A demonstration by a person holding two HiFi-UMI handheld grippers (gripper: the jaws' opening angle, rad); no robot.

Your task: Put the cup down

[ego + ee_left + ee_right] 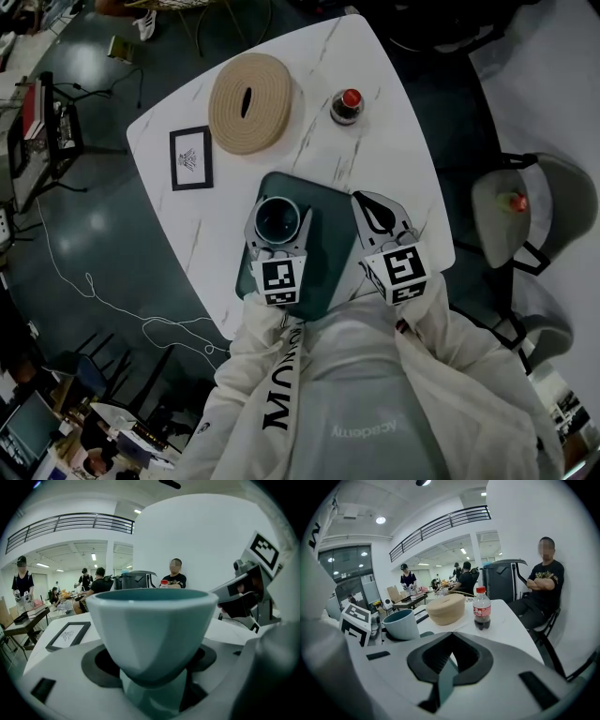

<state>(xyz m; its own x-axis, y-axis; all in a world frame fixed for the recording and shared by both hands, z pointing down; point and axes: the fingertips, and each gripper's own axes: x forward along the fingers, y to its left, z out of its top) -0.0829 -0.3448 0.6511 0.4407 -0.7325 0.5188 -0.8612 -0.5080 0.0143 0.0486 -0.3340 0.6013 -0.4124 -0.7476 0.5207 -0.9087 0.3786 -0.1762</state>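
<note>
One cup (pixel 150 630) sits clamped between the jaws of our left gripper (pixel 278 234). It is a pale blue-green piece with a smooth, glossy skin, flat facets down its flaring sides, a thick rounded rim and a narrower foot. The jaws press on that foot from both sides. Its inside is a darker teal, and we cannot tell whether anything is in it. The cup stands upright above the near half of a dark teal tray (pixel 323 202), a rounded rectangle with a low lip. We cannot tell whether the foot touches the tray or hangs just over it.

Our right gripper (pixel 380 217) lies along the tray's right edge, its jaws closed tip to tip with nothing between them. The tray rests on a white surface (pixel 394 141) with faint grey marble veins and rounded corners.

Beyond the tray, at its far left, sits a round tan container (pixel 250 101) of coiled, ribbed weave, with a slot in its domed lid. Beyond the tray's far right corner stands a small clear bottle (pixel 347 105) with a red cap and a dark drink in it. Left of the tray, well apart from it, lies a black-framed card (pixel 190 157). Right of the tray, off the surface, stands a grey chair (pixel 534 202). The cup's path down to the tray is open.
</note>
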